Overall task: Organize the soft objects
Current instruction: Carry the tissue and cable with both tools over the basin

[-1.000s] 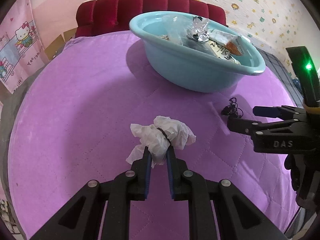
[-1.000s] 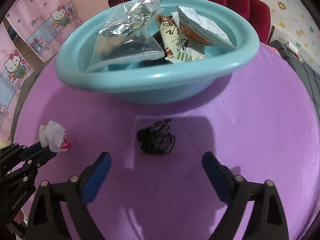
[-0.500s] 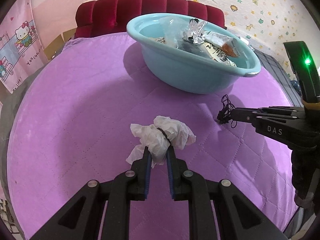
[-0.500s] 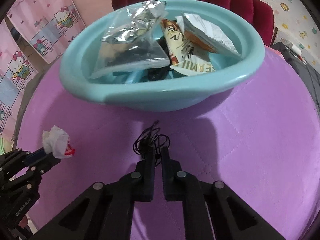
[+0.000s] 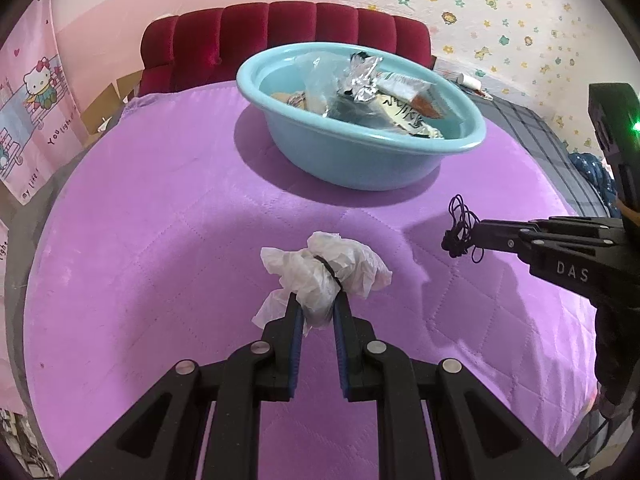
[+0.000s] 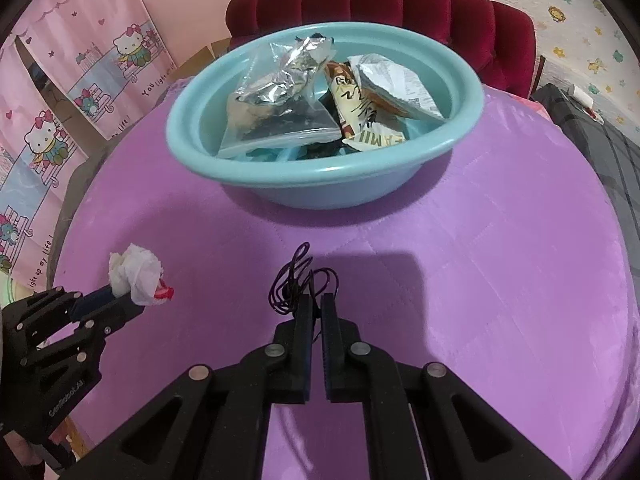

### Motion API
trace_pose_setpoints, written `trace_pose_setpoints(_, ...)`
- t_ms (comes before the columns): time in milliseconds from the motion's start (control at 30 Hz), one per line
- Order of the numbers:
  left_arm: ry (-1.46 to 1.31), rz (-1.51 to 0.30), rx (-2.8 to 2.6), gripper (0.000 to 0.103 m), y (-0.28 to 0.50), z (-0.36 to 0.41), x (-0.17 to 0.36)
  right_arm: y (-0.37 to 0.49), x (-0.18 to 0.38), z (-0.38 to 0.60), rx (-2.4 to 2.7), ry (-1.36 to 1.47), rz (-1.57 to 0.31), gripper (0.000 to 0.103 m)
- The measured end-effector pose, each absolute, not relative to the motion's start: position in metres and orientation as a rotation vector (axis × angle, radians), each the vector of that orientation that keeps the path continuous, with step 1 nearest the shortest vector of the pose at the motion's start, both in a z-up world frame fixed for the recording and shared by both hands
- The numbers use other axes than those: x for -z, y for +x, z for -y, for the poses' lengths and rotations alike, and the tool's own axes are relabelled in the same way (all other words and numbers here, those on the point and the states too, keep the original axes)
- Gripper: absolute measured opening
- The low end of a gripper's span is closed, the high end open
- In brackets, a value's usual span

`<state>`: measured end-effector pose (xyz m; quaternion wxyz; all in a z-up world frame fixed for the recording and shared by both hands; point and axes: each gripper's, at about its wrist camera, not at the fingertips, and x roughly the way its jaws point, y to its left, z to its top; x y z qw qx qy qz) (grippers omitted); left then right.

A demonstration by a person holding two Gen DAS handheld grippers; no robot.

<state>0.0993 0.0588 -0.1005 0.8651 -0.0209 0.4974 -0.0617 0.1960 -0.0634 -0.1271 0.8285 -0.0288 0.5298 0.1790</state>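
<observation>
My left gripper [image 5: 316,304] is shut on a crumpled white plastic bag [image 5: 328,272] tied with a black band, held above the purple cloth; it also shows in the right wrist view [image 6: 134,274]. My right gripper [image 6: 316,304] is shut on a tangle of thin black cord [image 6: 298,280], lifted off the cloth; the cord shows in the left wrist view [image 5: 460,224] at the right gripper's tip [image 5: 476,232]. A light blue basin [image 6: 400,188] beyond both grippers holds several foil and paper packets [image 6: 280,80].
The purple quilted cloth [image 5: 160,220] covers the round table. A dark red tufted sofa [image 5: 280,36] stands behind the basin. Hello Kitty curtains [image 6: 60,120] hang at the left. A grey checked surface [image 5: 532,140] lies at the right.
My right gripper closed on the black cord and lifted it off the cloth. The left gripper kept its hold on the white bag and rose a little with it.
</observation>
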Motion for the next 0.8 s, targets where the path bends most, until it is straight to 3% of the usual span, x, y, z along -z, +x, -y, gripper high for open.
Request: trace_pose_setpoints(800, 0.007, -0.973, 0.229, 0.016, 0.097, -0.038, 0.045, 0.146, 0.058, 0.075, -0.374, -0.082, -1.065, 0.002)
